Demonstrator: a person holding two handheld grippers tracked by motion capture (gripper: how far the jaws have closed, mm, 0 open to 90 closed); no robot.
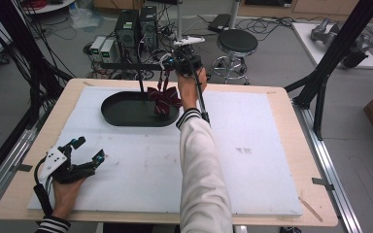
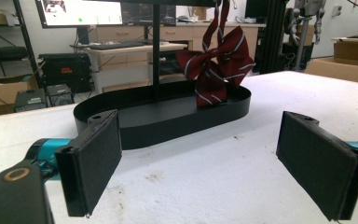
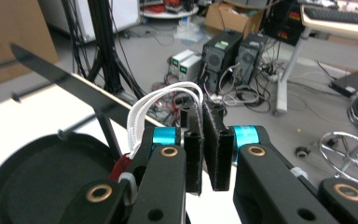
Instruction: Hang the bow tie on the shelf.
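A dark red striped bow tie (image 1: 164,99) hangs by its strap over the right end of a black oval tray (image 1: 111,114). My right gripper (image 1: 171,63) holds it up from above, shut on the strap. In the right gripper view its jaws (image 3: 204,112) stand almost together, a white elastic loop (image 3: 163,100) curls over the left one, and the tray (image 3: 42,182) lies below. A thin black stand (image 1: 141,85) rises from the tray, with its crossbar (image 3: 74,88) beside the gripper. My left gripper (image 1: 90,149) rests open at the table's near left, its pads (image 2: 93,158) facing the tray (image 2: 168,130) and bow tie (image 2: 216,65).
A white foam board (image 1: 252,160) covers the wooden table (image 1: 291,97). Behind the far edge are computer towers (image 1: 136,29) with cables and a round stool (image 1: 237,42) on the floor. Black frame posts (image 1: 330,63) stand to the right of the table.
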